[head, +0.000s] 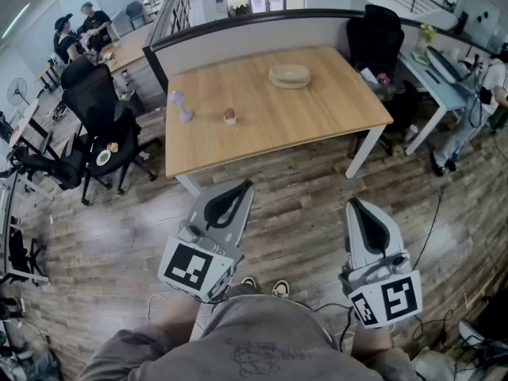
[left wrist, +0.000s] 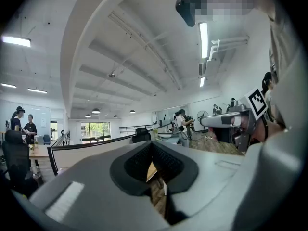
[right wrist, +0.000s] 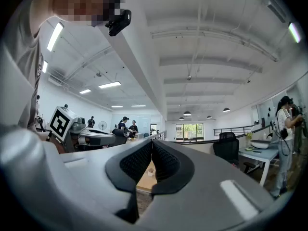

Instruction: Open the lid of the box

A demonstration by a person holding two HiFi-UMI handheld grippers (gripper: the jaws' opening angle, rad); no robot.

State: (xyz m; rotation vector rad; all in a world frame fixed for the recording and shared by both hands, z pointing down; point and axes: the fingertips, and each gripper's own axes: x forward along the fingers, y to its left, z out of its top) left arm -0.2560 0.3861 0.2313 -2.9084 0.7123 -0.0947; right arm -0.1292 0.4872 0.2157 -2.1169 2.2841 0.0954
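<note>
The box (head: 289,75) is a round, flat, beige container with its lid on, standing at the far middle of the wooden table (head: 317,117). My left gripper (head: 243,187) and right gripper (head: 352,205) are held close to my body over the wood floor, well short of the table, both shut with nothing between the jaws. In the left gripper view the left gripper (left wrist: 151,146) points up and forward with its dark pads together. The right gripper (right wrist: 152,146) shows the same in its own view, with a strip of the table (right wrist: 142,183) below the pads.
A small purple object (head: 182,105) and a small cup-like item (head: 229,117) stand on the table's left half. Black office chairs (head: 99,109) are at the left, a dark chair (head: 377,34) and a desk (head: 444,78) at the right. People sit at the back left.
</note>
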